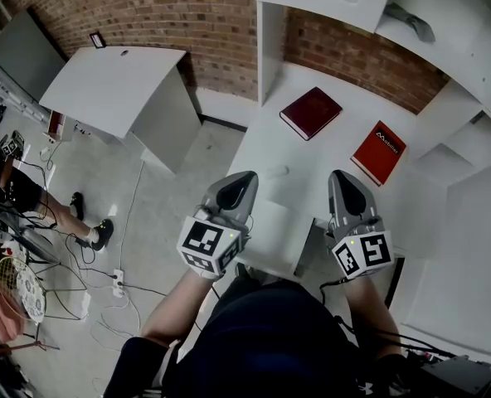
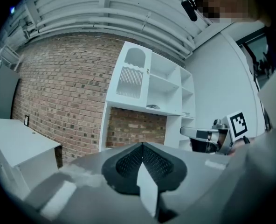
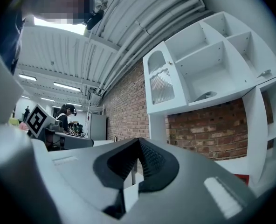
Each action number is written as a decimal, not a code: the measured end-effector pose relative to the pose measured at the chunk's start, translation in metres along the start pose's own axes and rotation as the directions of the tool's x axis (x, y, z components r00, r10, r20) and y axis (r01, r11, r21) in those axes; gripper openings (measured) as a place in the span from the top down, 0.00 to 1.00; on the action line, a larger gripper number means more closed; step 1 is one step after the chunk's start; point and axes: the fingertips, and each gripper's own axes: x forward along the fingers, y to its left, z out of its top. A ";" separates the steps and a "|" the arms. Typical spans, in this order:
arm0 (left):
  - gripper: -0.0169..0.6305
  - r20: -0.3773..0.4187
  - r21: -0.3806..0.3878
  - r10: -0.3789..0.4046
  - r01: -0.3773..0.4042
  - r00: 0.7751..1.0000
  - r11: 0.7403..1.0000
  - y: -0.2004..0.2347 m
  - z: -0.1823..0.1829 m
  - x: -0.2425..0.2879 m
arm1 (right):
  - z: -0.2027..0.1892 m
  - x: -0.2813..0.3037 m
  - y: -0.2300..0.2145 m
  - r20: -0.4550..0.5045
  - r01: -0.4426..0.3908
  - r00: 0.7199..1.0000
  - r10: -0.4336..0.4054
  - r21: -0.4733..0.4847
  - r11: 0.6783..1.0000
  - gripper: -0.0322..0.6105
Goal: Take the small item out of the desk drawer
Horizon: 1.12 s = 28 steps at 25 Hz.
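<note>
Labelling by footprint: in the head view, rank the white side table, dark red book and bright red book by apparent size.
1. white side table, clearly largest.
2. dark red book and bright red book: near alike, not ranked.

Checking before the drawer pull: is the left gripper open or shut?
Shut. The left gripper shows its two jaws pressed together at the tips, nothing between them.

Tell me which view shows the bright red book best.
The head view: the bright red book lies whole on the white desk. The right gripper view shows only a red sliver, perhaps it; the left gripper view shows nothing of it.
</note>
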 end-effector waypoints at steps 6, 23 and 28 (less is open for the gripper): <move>0.97 -0.001 0.009 0.013 -0.012 1.000 1.000 0.004 0.002 0.001 | 0.002 -0.001 0.004 -0.006 -0.007 1.000 0.007 -0.028 1.000 0.95; 0.97 -0.010 0.014 0.037 -0.037 0.999 0.999 0.016 -0.002 0.000 | -0.007 -0.002 0.004 -0.022 -0.011 1.000 0.011 -0.019 1.000 0.95; 0.97 -0.016 0.003 0.038 -0.038 0.999 0.999 0.020 -0.005 -0.001 | -0.007 0.000 0.006 -0.024 -0.012 1.000 0.011 -0.018 1.000 0.95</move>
